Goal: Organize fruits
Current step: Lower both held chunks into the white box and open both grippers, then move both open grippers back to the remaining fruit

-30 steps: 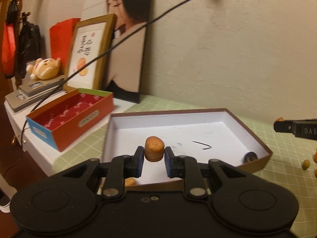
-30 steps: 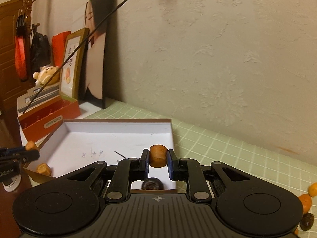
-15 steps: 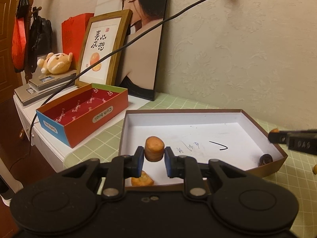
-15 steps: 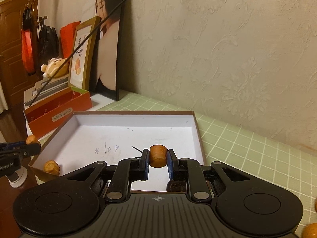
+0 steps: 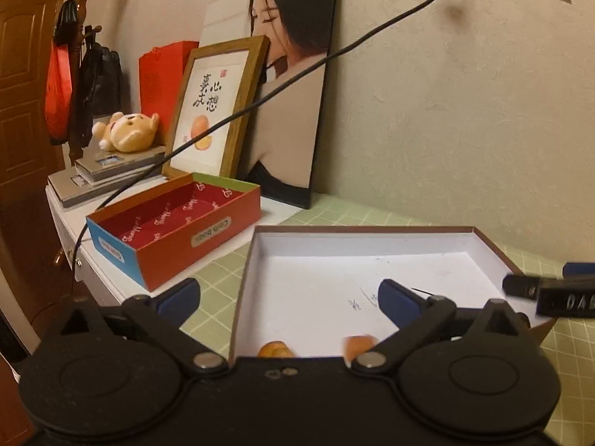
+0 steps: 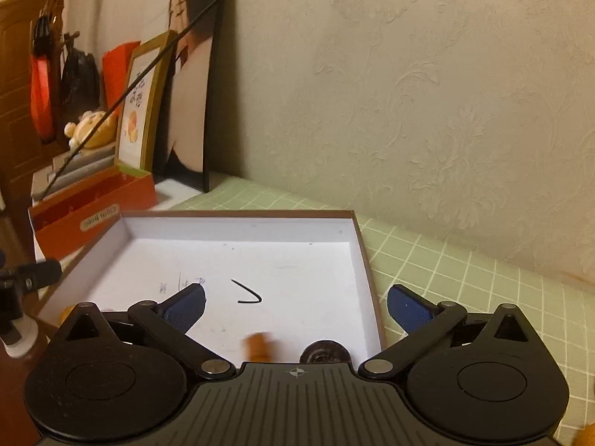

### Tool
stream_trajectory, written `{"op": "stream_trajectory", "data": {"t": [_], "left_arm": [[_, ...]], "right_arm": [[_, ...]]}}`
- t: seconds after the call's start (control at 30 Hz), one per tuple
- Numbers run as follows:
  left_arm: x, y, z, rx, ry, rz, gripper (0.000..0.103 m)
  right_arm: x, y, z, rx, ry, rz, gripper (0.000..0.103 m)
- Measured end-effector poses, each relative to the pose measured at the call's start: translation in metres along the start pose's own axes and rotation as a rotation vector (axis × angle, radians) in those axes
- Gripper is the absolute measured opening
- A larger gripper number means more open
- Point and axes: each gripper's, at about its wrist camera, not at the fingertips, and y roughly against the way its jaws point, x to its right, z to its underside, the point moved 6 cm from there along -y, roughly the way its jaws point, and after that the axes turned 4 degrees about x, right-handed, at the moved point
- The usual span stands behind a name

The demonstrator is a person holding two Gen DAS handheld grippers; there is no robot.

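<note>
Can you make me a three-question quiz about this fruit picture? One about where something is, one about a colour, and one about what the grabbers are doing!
1. Where is the dark fruit?
A. In the white tray
B. In the red box
C. On the books

2. What colour are the gripper pads?
A. Yellow
B. Blue
C. Green

3. How is the right gripper?
A. Shut on a fruit
B. Shut, empty
C. Open

Answers: 1 A, it lies by the tray's near wall. 2 B, both pads show blue. 3 C, the jaws have just opened wide; the orange fruit is blurred below them.
</note>
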Motion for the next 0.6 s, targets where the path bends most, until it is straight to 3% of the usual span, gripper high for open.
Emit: {"op": "stream_trajectory", "data": {"t": [0.6], "left_arm": [[-0.0023, 0.0015, 0.0002, -0.003, -0.004, 0.0, 0.096]], "right_arm": [[0.0, 0.0032, 0.0009, 0.007, -0.004, -0.004, 0.103]]}}
